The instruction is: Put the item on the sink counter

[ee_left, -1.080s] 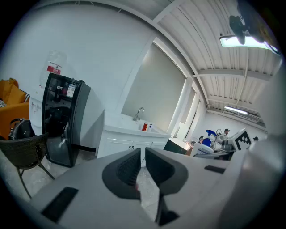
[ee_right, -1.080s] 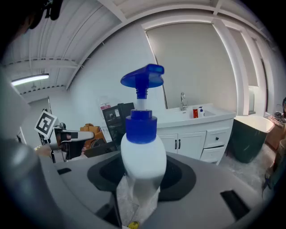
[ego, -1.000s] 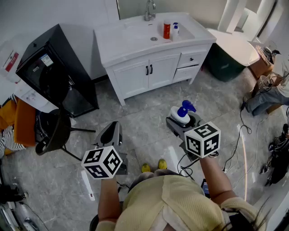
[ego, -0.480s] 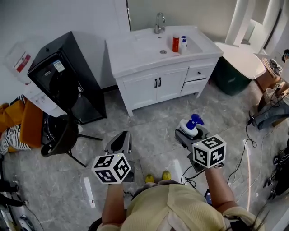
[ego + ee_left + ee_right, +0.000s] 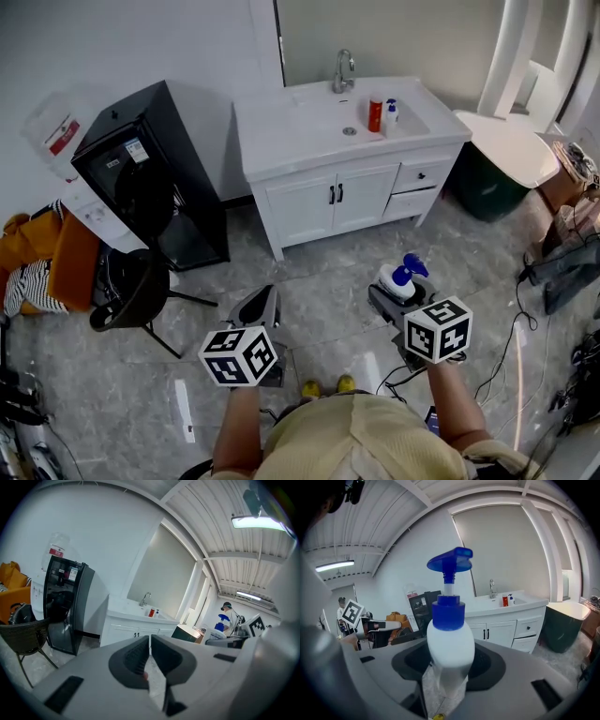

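Note:
My right gripper (image 5: 398, 289) (image 5: 449, 660) is shut on a white pump bottle (image 5: 398, 277) (image 5: 450, 641) with a blue pump head, held upright over the floor. My left gripper (image 5: 258, 305) (image 5: 149, 656) is shut with nothing between its jaws. Both hang well short of the white sink counter (image 5: 281, 131) (image 5: 520, 603) (image 5: 123, 612), which stands ahead on a white cabinet. On the counter, next to the basin and the tap (image 5: 343, 69), stand a red bottle (image 5: 375, 114) and a small white bottle (image 5: 390, 115).
A black cabinet (image 5: 150, 183) stands left of the sink cabinet, with a dark chair (image 5: 131, 291) in front of it. A dark green bin (image 5: 487, 178) under a white top sits to the right. Cables (image 5: 511, 319) trail on the grey tiled floor at right.
The view has shifted so the sink counter sits lower and nearer in the head view. Both grippers keep their hold and stand closer to the cabinet.

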### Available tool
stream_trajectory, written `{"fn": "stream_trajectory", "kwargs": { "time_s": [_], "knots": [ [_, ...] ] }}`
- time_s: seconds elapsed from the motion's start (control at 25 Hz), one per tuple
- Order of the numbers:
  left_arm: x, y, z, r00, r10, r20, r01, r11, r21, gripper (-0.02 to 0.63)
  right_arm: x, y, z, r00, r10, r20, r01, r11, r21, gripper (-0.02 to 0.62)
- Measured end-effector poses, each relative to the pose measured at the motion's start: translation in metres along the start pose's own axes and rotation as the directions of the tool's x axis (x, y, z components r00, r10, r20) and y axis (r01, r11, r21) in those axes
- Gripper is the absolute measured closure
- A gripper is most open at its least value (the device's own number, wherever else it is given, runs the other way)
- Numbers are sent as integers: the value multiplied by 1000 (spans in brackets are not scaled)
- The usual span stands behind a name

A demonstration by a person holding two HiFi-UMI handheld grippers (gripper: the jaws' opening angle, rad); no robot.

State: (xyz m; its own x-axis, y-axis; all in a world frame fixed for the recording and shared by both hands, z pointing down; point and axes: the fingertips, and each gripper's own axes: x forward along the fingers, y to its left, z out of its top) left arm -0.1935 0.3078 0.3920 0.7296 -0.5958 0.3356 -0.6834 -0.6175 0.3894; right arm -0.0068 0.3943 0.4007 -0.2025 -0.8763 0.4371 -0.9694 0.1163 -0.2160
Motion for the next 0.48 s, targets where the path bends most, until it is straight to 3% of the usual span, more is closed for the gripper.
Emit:
{"fn": "stream_trajectory", "kwargs": {
  "time_s": [0.48],
  "knots": [
    [40,-35,-7,1000,7,-21,-7,1000,2,558,-5,-42,0,999,32,-6,-32,999,4,379]
  ]
}}
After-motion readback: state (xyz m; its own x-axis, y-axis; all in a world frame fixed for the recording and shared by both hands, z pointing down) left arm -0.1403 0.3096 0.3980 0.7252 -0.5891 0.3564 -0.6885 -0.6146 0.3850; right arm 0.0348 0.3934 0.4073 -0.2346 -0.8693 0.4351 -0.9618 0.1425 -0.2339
